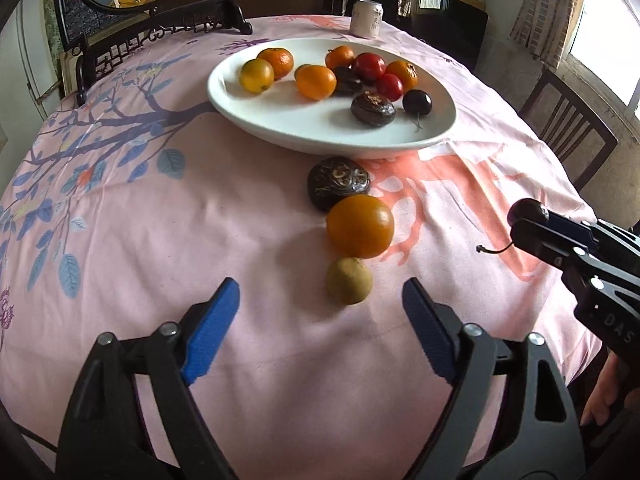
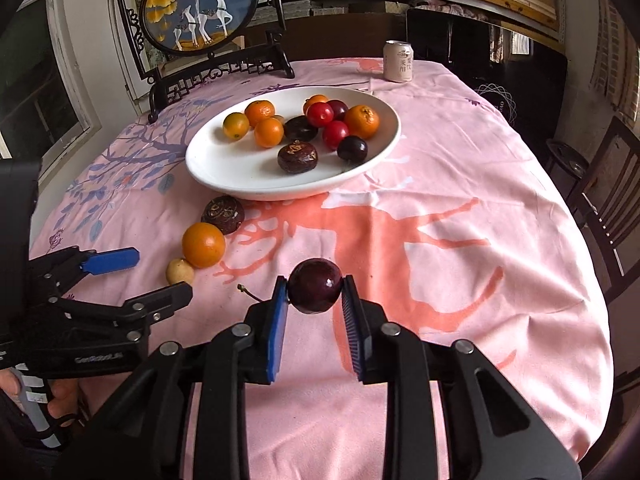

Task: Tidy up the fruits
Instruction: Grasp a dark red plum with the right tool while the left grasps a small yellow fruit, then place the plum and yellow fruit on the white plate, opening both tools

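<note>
Dark plum (image 2: 315, 286) | pinched in right tool (image 2: 314, 300), above bench (image 2: 480, 280) near its front edge | left tool (image 1: 320, 300) wide, empty, at small yellow fruit (image 1: 349, 280) | advice: carry level to white plate (image 2: 224, 184), release low in bare front area.

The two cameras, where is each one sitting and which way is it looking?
Left wrist: sits on the left gripper, looking along its open blue fingers at the small yellow-green fruit, big orange and white plate.
Right wrist: sits on the right gripper, looking past the dark plum it holds toward the plate; a hand shows.
Both share the plate, loose fruits, drink can, and each other's gripper.
</note>
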The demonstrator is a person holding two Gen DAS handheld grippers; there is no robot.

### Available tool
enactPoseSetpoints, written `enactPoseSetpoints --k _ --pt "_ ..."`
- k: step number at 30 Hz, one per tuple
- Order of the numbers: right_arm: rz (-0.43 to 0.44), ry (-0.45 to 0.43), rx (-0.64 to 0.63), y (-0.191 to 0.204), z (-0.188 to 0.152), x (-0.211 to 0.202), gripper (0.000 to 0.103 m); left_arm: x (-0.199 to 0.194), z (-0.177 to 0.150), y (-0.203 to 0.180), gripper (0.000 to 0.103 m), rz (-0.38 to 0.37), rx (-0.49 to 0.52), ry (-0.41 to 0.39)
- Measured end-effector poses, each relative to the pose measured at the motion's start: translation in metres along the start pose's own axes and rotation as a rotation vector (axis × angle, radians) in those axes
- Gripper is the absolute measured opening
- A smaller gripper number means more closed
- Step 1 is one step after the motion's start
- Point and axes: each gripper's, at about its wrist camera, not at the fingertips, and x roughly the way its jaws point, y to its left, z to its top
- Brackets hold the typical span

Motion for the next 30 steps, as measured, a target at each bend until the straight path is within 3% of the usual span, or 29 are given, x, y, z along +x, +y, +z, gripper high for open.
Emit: enactPoseSetpoints --k 1,2,4,6,17,22,25,30 --pt "0.003 -0.002 0.006 -0.002 -0.001 -0.001 0.028 0.005 0.001 -0.002 0.067 0.001 0.003 0.012" --pt "0.008 -0.005 0.011 -0.004 -0.001 -0.002 0.028 0.005 0.001 -0.005 0.065 0.026 0.011 -0.003" --pt "0.015 -0.008 0.015 -0.005 -0.002 -0.004 0.028 0.006 0.003 -0.007 0.041 0.043 0.021 -0.013" --pt "0.021 -0.012 0.015 -0.005 -0.002 -0.005 0.028 0.003 0.003 -0.005 0.024 0.015 0.004 -0.006" --pt "0.04 -0.025 0.026 -0.001 0.001 -0.008 0.028 -0.028 0.001 0.006 0.024 -0.023 -0.027 -0.054" --pt "0.057 -0.019 0.018 0.003 0.009 -0.007 0.028 -0.04 0.011 0.016 0.024 0.003 -0.029 -0.072" --pt "0.051 -0.025 -0.009 0.007 0.023 -0.006 0.028 -0.047 0.034 0.026 0.024 0.028 -0.021 -0.096" --pt "0.065 -0.053 -0.026 0.004 0.064 0.006 0.028 -0.034 0.1 0.043 0.024 0.047 -0.038 -0.105"
